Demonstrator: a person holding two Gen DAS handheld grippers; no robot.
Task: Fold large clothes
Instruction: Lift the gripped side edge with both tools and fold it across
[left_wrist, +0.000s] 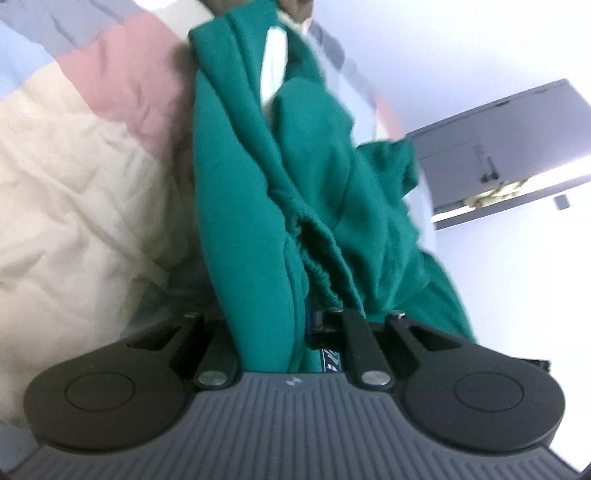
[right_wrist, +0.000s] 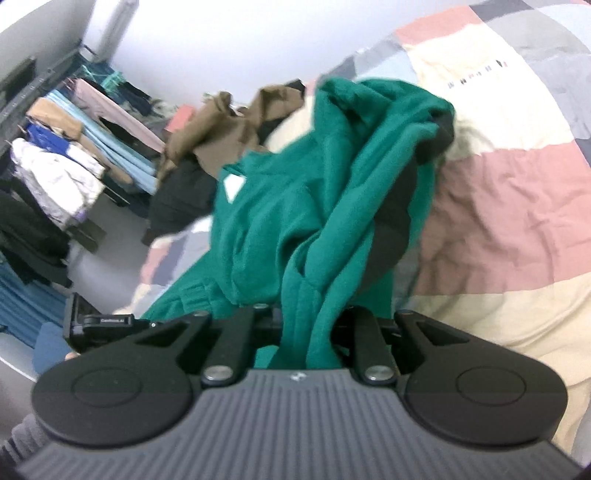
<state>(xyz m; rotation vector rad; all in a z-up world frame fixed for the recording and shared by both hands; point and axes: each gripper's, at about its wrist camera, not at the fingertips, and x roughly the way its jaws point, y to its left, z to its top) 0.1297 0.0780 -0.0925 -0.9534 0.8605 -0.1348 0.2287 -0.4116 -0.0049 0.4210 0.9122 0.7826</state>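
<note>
- Green sweatshirt (left_wrist: 295, 177) hangs bunched between your two tools, lifted off the patchwork bed cover (left_wrist: 74, 177), with its far folds slumping toward the bed ahead of both.
- Your left tool (left_wrist: 291, 325) is pinched on a thick gather of green fabric, right beside a ribbed elastic hem; the fingertips are buried in cloth.
- Your right tool (right_wrist: 303, 332) is likewise pinching a twisted rope of the same garment, with a dark lining (right_wrist: 402, 206) showing ahead and to its right.
- To do this step well, I judge you should draw the two tools apart until the cloth between them goes taut and the twist falls out, before laying anything down.
- Keep both pinches firm; a heavy knit can slide out of a bunched hold.
- Long axis: the garment runs away from each tool, forward and downward toward the bed. Which end is collar I cannot tell, though a white label (right_wrist: 233, 188) shows ahead-left of the right tool.
- Steer clear of the brown clothes pile (right_wrist: 221, 125) beyond.
</note>
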